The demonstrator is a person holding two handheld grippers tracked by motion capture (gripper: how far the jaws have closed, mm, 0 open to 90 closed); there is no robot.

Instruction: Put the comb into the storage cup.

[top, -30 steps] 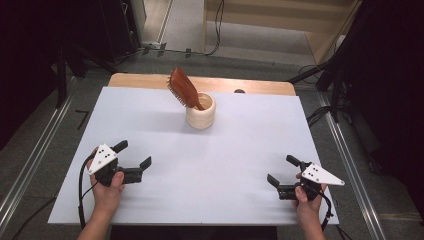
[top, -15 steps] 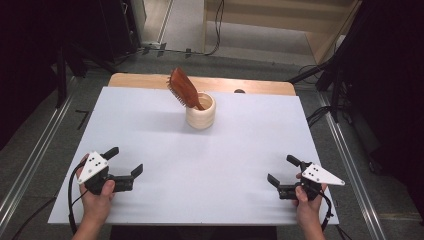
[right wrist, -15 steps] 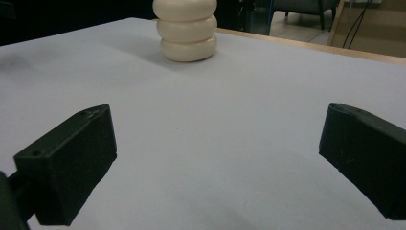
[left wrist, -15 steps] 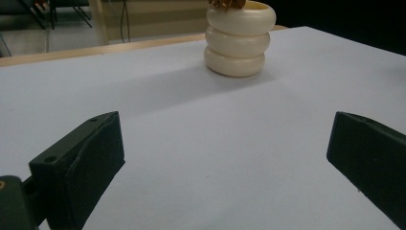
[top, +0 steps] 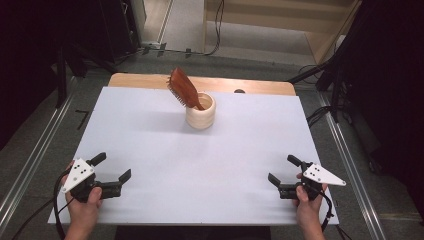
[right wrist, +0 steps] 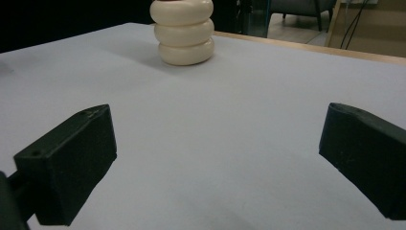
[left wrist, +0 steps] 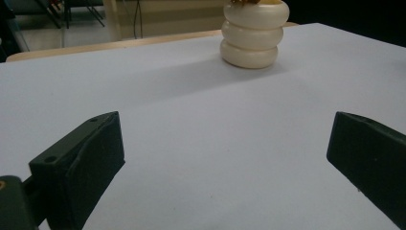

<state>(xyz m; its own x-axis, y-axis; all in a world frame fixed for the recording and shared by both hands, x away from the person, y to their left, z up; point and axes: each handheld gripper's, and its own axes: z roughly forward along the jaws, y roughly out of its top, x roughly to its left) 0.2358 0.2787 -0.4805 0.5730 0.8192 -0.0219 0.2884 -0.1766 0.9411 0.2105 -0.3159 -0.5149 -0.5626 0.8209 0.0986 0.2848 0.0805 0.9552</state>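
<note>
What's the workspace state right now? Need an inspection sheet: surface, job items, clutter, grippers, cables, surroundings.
Surface: white sheet over a wooden table; wood shows along the far edge.
Job's things: cream ribbed cup upright, far centre; brown hairbrush stands in it, head up, leaning left.
Clutter: small dark spot on the far wood strip, too small to tell; nothing else seen.
Grippers: left gripper and right gripper near the front corners, jaws wide apart, empty, far from the cup.
Cables: one trails from each gripper; more lie on the floor beyond the table.
Surroundings: dark; metal rails either side.
</note>
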